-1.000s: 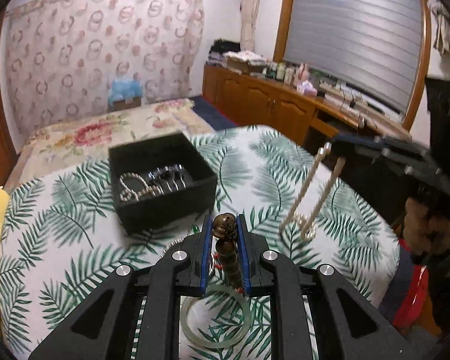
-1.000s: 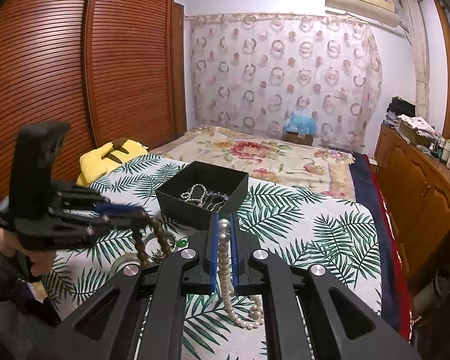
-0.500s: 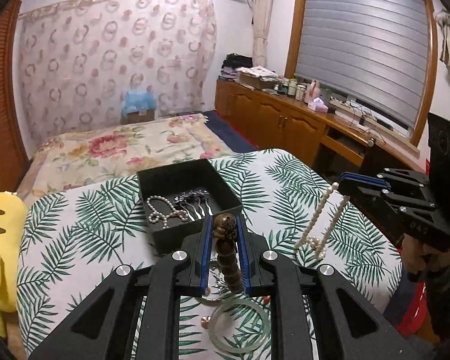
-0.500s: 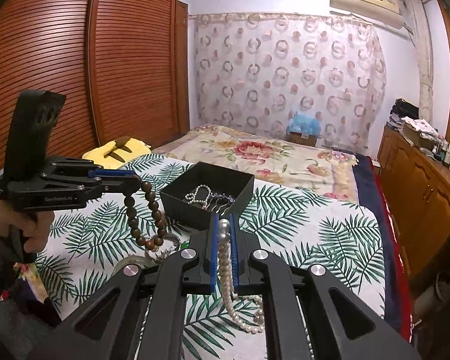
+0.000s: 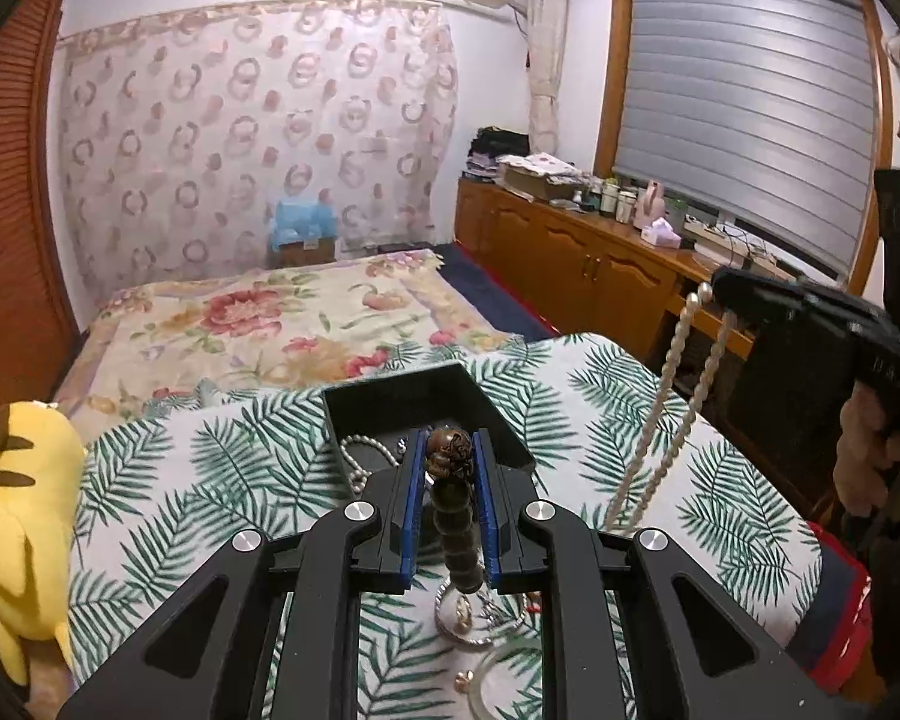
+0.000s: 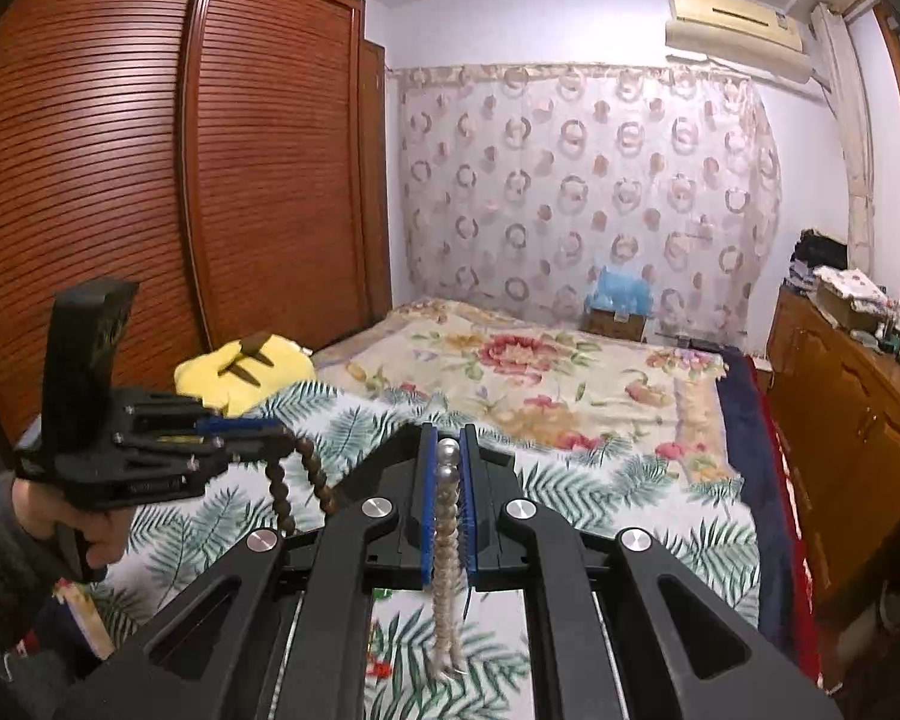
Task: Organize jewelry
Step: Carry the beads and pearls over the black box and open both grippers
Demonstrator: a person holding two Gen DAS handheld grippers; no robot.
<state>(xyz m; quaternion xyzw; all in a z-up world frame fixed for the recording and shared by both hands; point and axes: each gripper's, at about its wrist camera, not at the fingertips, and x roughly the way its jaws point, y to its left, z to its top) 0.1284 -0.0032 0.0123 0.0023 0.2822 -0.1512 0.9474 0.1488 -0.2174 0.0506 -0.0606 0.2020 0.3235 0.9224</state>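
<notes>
At frame centre, both strands hang clear above the table, ready for boxing.
Left gripper point(image 5: 448, 468) pinches the wooden bead bracelet point(image 5: 456, 516); right gripper point(image 6: 448, 468) clamps the pearl necklace point(image 6: 447, 540); black box point(image 5: 390, 399), probably their destination, sits just beyond.

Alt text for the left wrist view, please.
The left gripper is shut on a brown bead bracelet above a black jewelry box on a leaf-print cloth. At right, the right gripper dangles a pearl necklace in the air.

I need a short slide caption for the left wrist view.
Left gripper holds brown bead bracelet above black jewelry box; right gripper lifts pearl necklace.
</notes>
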